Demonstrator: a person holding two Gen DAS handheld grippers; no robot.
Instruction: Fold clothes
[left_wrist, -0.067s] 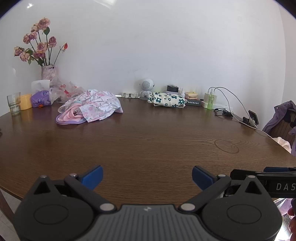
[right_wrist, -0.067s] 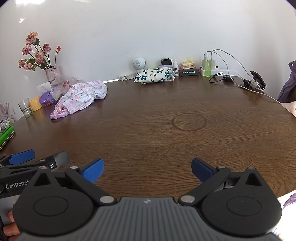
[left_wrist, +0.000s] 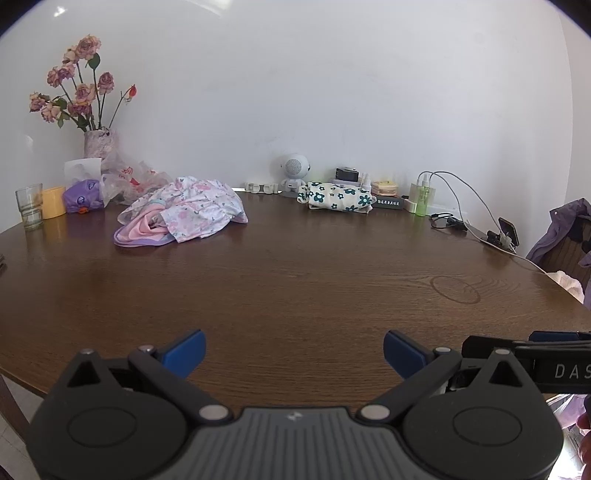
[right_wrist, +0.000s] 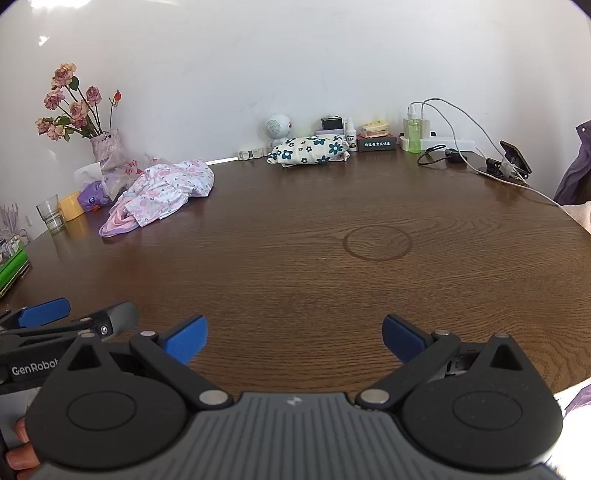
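Note:
A crumpled pile of pink and white floral clothes (left_wrist: 184, 210) lies at the far left of the round brown table (left_wrist: 295, 280); it also shows in the right wrist view (right_wrist: 162, 192). A folded white garment with teal flowers (left_wrist: 336, 196) lies at the back by the wall, also in the right wrist view (right_wrist: 310, 149). My left gripper (left_wrist: 294, 350) is open and empty over the near table edge. My right gripper (right_wrist: 294, 338) is open and empty beside it, to its right. Both are far from the clothes.
At the back left stand a vase of roses (left_wrist: 98, 142), a glass (left_wrist: 29, 206), a yellow cup (left_wrist: 54, 202) and plastic bags (left_wrist: 129, 177). By the wall sit a small white speaker (left_wrist: 293, 170), boxes, a green bottle (left_wrist: 423, 199), cables and a phone on a stand (left_wrist: 508, 229). A chair with purple cloth (left_wrist: 565, 236) stands at right.

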